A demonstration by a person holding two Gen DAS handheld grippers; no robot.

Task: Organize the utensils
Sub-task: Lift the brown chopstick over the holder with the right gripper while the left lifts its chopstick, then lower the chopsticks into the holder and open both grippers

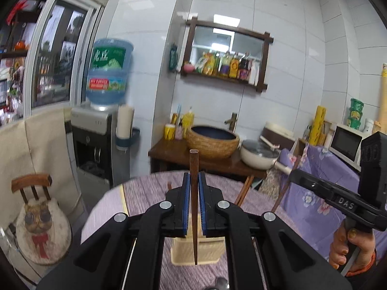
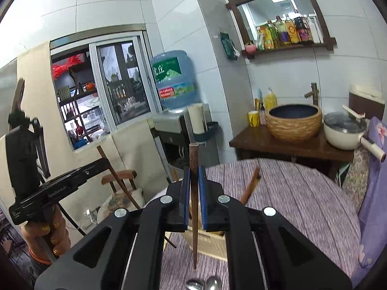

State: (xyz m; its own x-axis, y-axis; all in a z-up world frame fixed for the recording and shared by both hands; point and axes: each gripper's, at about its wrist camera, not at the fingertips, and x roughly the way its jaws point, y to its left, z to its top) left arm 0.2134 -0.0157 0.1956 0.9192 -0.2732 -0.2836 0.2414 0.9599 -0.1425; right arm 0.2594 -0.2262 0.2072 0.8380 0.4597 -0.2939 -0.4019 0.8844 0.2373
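Observation:
My left gripper is shut on a brown wooden chopstick that stands upright between its blue pads, tip down over a cream utensil holder. My right gripper is shut on a second upright chopstick above the same holder. Each gripper also shows in the other's view: the right gripper at the right, the left gripper at the left, each with its chopstick through its tip. Another chopstick leans blurred beyond the holder. Two metal spoons lie at the near edge.
A round table with a purple striped cloth carries the holder. Behind it stand a wooden side table with a woven basin and a lidded pot, and a water dispenser. A chair with an owl cushion stands at the left.

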